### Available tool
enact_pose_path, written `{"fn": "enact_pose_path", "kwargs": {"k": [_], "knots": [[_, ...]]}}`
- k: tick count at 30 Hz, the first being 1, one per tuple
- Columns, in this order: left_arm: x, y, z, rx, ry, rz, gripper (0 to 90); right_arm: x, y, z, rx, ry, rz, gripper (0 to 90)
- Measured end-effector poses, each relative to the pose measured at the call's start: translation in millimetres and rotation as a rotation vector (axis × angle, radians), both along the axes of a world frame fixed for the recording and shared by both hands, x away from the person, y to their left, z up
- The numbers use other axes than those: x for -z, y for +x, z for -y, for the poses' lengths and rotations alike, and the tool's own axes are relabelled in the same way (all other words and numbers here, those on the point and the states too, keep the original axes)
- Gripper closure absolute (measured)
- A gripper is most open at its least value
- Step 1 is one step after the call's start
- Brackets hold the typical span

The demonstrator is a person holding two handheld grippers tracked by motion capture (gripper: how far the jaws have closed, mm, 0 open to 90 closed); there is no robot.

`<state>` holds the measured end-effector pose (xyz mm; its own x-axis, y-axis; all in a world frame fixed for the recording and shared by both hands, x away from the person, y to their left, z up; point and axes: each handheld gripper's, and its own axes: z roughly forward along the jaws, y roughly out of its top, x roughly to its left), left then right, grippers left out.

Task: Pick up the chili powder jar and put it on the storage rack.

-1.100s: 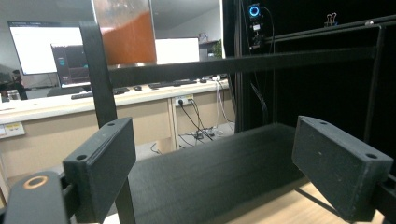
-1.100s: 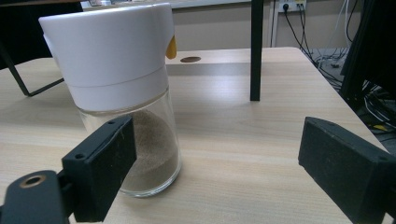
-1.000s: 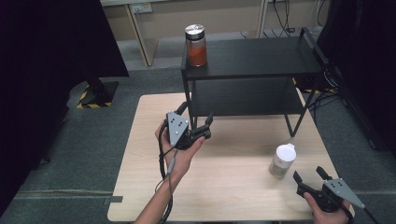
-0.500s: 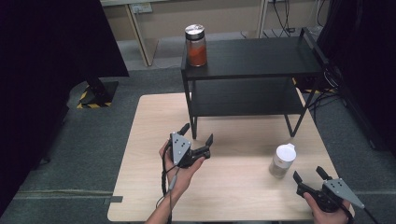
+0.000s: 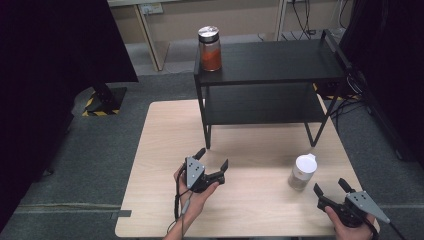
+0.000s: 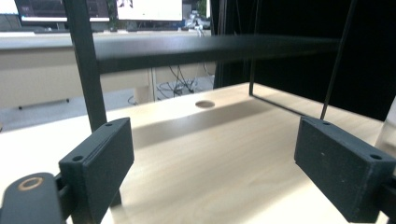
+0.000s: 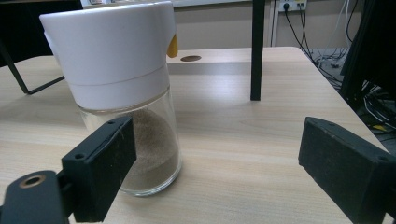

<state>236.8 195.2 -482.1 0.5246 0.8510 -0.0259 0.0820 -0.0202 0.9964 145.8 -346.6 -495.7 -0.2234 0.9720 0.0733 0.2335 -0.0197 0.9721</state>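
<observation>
A glass jar of red powder (image 5: 210, 48) with a metal lid stands on the top left corner of a black shelf rack (image 5: 280, 62). A white-capped glass shaker of pale powder (image 5: 302, 172) (image 7: 122, 93) stands on the wooden table (image 5: 150, 150), right of centre. My left gripper (image 5: 212, 158) (image 6: 212, 165) is low over the table in front of the rack's left leg; its jaws have just been opening and hold nothing. Near the table's front right corner my right gripper (image 5: 331, 187) (image 7: 219, 161) stands open, just short of the shaker, which sits ahead of its left jaw.
The rack's legs (image 5: 205, 125) rest on the far half of the table, with a lower shelf (image 5: 265, 107) beneath the top. A round hole (image 6: 204, 104) is in the tabletop. Grey carpet, cables and dark curtains surround the table.
My left gripper has come down and toward the table's front, away from the rack, and its jaws stand a little wider. The right gripper and both jars have stayed put.
</observation>
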Motion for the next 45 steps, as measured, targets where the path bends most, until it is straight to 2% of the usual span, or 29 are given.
{"fn": "enact_pose_path", "kwargs": {"k": [2, 11, 19, 23, 29, 45], "knots": [[5.1, -0.6, -1.9, 0.003, 0.002, -0.009, 11.0, -0.1, 0.0, -0.1, 0.0, 0.0, 0.0, 11.5], [27.9, 2.7, -13.8, 0.037, -0.056, -0.071, 10.6, -0.1, -0.2, -0.3, 0.001, -0.001, 0.0, 11.4], [35.9, 3.9, -19.1, 0.047, -0.046, -0.102, 10.6, -0.3, -0.2, -0.9, 0.0, -0.006, 0.0, 11.4], [37.7, 3.4, -19.6, 0.045, -0.057, -0.096, 10.5, -1.1, 0.5, -1.3, -0.003, -0.012, -0.004, 11.4], [36.8, 2.5, -18.3, 0.048, -0.033, -0.086, 10.5, -1.1, 0.6, -1.1, -0.005, -0.012, -0.005, 11.4], [35.7, 1.8, -15.1, 0.048, -0.011, -0.078, 10.6, -1.2, 0.6, -0.8, -0.003, -0.009, -0.005, 11.3]]}}
